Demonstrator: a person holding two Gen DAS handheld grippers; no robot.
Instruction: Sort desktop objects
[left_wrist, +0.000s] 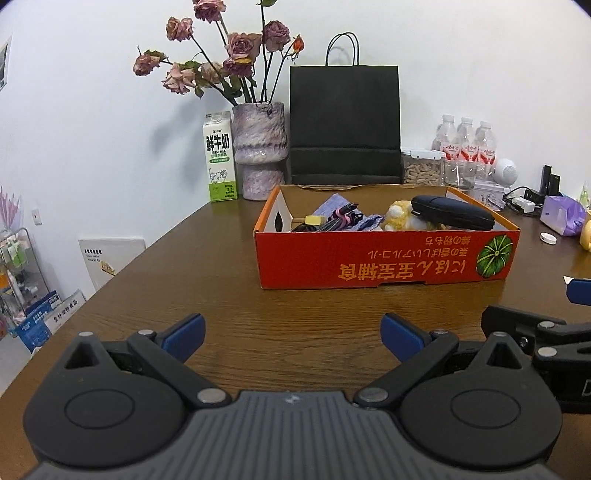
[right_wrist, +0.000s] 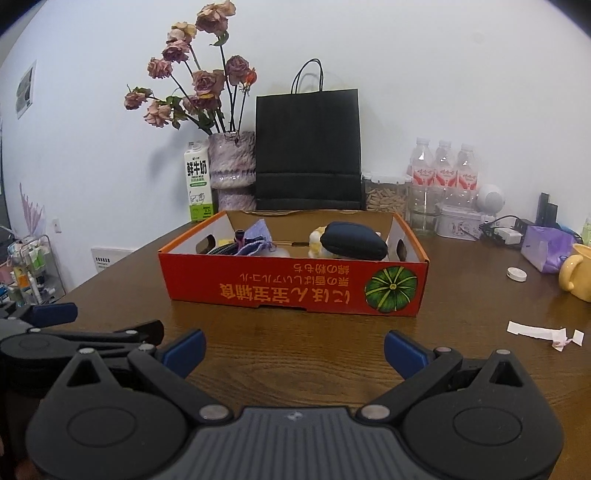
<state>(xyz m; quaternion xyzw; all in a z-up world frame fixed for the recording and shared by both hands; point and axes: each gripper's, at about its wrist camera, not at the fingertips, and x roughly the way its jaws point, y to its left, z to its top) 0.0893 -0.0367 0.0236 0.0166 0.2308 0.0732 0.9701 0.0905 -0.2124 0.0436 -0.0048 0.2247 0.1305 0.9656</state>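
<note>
A red cardboard box (left_wrist: 384, 258) (right_wrist: 295, 284) with a pumpkin picture stands on the brown wooden table (left_wrist: 258, 317). Inside lie a black zip case (left_wrist: 452, 212) (right_wrist: 354, 239), a yellow plush toy (left_wrist: 400, 216) (right_wrist: 317, 240), a purple cloth pouch (left_wrist: 334, 206) (right_wrist: 256, 238), cables (left_wrist: 338, 218) and a small yellow item (left_wrist: 314, 220). My left gripper (left_wrist: 293, 338) is open and empty, low over the table in front of the box. My right gripper (right_wrist: 294, 350) is open and empty beside it; each shows at the edge of the other's view.
Behind the box stand a black paper bag (left_wrist: 345, 122), a vase of dried roses (left_wrist: 260, 147), a milk carton (left_wrist: 219, 158), water bottles (left_wrist: 465, 142) and a jar (left_wrist: 423, 168). At right lie a white cap (right_wrist: 516, 274), a yellow mug (right_wrist: 576, 275), a purple pack (right_wrist: 546, 249) and paper scraps (right_wrist: 543, 332).
</note>
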